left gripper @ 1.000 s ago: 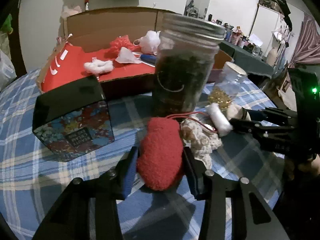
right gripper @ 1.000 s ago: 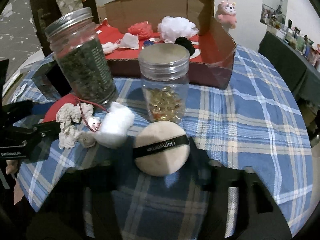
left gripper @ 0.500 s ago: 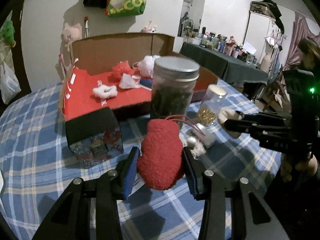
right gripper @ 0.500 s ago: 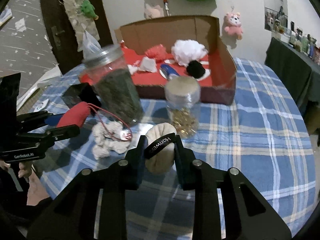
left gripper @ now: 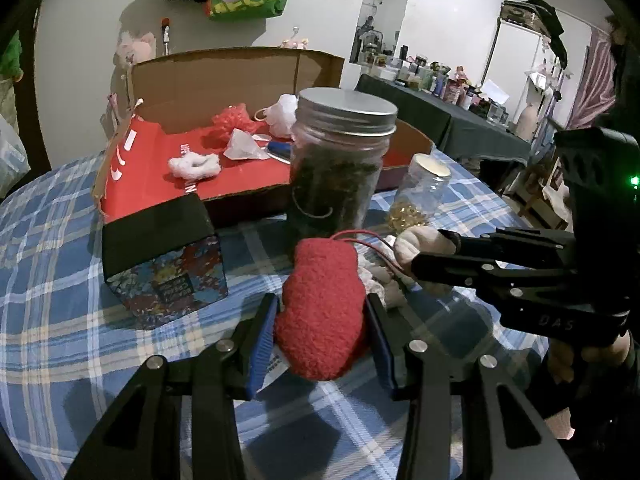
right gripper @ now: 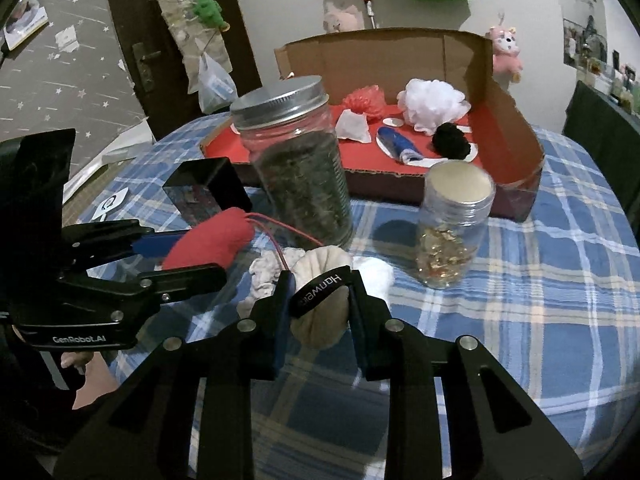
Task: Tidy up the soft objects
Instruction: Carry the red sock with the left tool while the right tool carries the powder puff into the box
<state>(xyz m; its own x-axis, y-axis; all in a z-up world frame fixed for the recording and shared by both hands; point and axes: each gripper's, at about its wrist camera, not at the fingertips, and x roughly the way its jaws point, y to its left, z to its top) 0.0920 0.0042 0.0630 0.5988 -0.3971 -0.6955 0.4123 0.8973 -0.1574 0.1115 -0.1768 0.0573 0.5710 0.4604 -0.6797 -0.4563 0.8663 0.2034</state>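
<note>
Blue plaid cloth covers the tabletop (right gripper: 540, 300), above which the right tool (right gripper: 320, 300), spread around the cream puff (right gripper: 320, 308) a second ago, now pinches it edge-on off the cloth. Beside it the left tool (left gripper: 320, 320) still grips the red mitten (left gripper: 322, 308), lifted. Farther back stand two jars before the cardboard box (right gripper: 516, 116) of soft things.
</note>
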